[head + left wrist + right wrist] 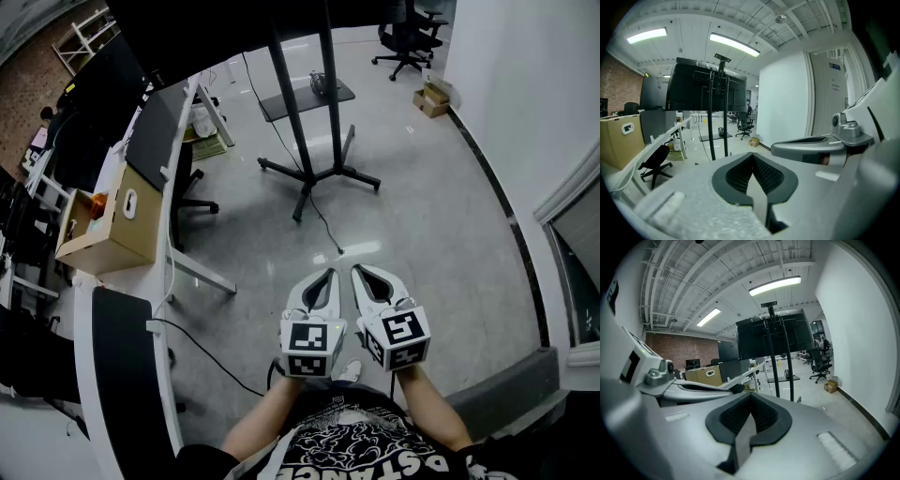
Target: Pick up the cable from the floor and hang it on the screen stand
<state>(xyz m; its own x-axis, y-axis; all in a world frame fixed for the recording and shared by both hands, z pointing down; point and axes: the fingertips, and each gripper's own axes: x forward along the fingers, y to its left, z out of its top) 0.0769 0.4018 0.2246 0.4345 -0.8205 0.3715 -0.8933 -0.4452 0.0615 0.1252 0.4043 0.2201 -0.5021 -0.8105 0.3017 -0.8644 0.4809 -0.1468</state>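
Nothing done on this one yet, by the look of it: the cable (326, 230) lies on the floor (441, 206), a thin dark line trailing from the foot of the screen stand (319, 175) toward the near side and ending a little ahead of the tongs. The left tongs (330, 274) and the right tongs (359, 270) hang side by side close to the body, and each has its jaws pressed together with nothing between them. So the whole job is ahead: reach down for that loose end, grip it, lift it, and drape it on the stand, which sits farther off at center. The table (169, 253) runs along the left.
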